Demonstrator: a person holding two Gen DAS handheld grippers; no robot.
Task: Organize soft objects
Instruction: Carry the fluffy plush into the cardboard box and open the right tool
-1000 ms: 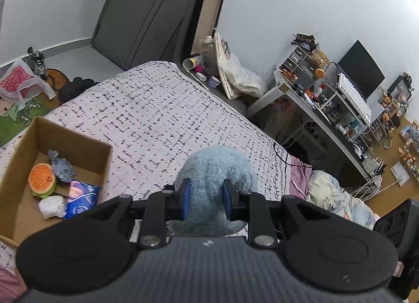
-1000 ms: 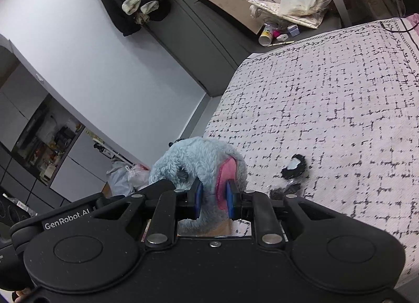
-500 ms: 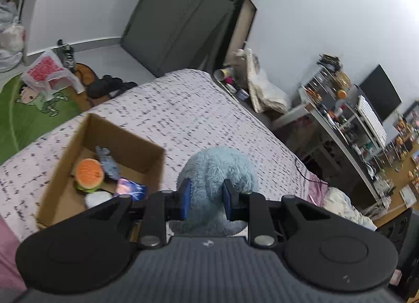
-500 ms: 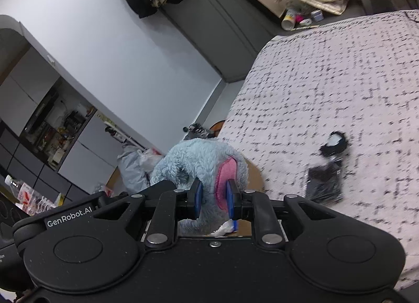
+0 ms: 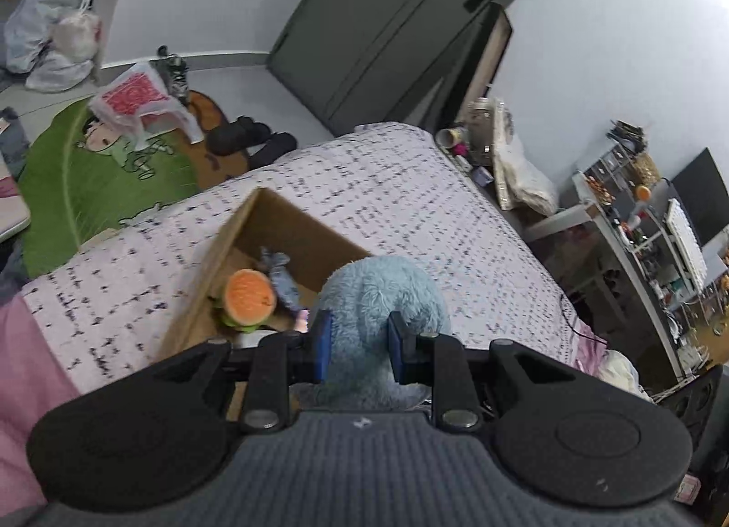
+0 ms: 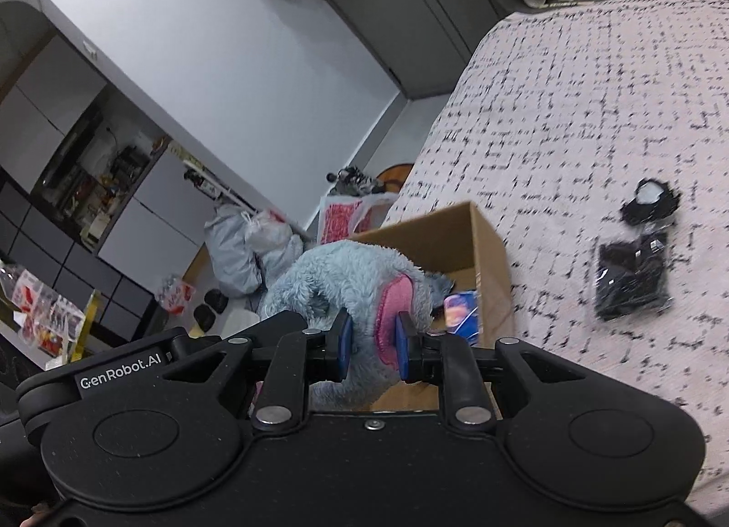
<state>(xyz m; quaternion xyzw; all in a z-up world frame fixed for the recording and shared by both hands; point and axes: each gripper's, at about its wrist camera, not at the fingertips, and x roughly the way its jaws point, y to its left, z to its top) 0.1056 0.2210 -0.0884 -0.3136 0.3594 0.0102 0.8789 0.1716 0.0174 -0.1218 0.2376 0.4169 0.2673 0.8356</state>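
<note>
The left gripper (image 5: 357,340) has its jaws pinching the fluffy blue plush toy (image 5: 380,299). The right gripper (image 6: 370,347) has its jaws pinching the same toy (image 6: 346,281) at a pink part of it. So both grippers hold one toy, and it hangs up in the air between them.

Just past the jaws and below the toy is a brown cardboard box (image 5: 218,253). It sits on the bed (image 5: 387,190), which has a pale cover with little black marks. The toy is over the open top of the box (image 6: 446,231), not down inside it.

Inside the box, to the left of the left jaws, lies a round orange and green soft toy (image 5: 248,299). A small grey soft toy (image 5: 280,276) touches it. A blue packet (image 6: 460,310) lies in the box too, just right of the right jaws.

Far to the right of the right jaws, a black bundle (image 6: 635,278) lies on the bed cover, well apart from the box.
</note>
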